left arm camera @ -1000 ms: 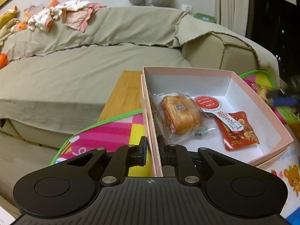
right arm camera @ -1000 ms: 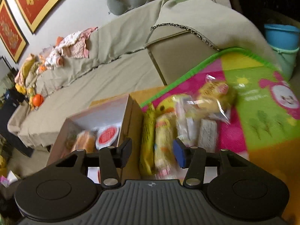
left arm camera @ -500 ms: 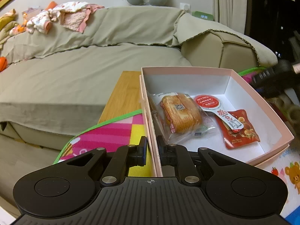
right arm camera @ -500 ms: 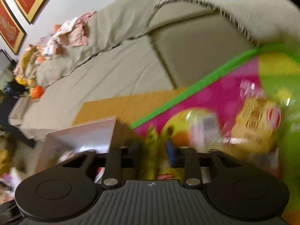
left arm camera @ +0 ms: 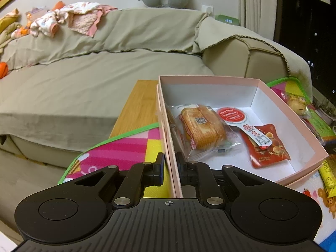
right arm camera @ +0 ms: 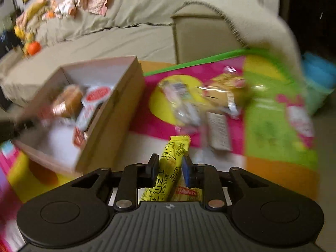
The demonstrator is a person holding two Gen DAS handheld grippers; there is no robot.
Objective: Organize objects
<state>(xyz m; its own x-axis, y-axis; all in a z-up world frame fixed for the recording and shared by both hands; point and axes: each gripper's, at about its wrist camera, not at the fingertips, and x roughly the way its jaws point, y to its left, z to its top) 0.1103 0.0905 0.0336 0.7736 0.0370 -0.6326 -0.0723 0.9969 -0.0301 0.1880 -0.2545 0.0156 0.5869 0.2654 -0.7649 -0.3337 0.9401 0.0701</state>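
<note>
My left gripper is shut on the near side wall of the open pink box, one finger inside and one outside. In the box lie a wrapped bread bun, a red-lidded cup and a red pouch. My right gripper is shut on a long yellow snack packet that sticks out forward between the pads, just right of the pink box. A second packet with a red label shows under the fingers. The right wrist view is blurred.
Several wrapped snacks and a grey bar lie on the colourful play mat. A wooden tabletop shows beyond the mat, then a beige sofa. A blue bucket stands at the right.
The right gripper closed on the yellow packet and swung with it, rolling, so the box now sits further left in its view. The left gripper kept its hold on the box wall.
</note>
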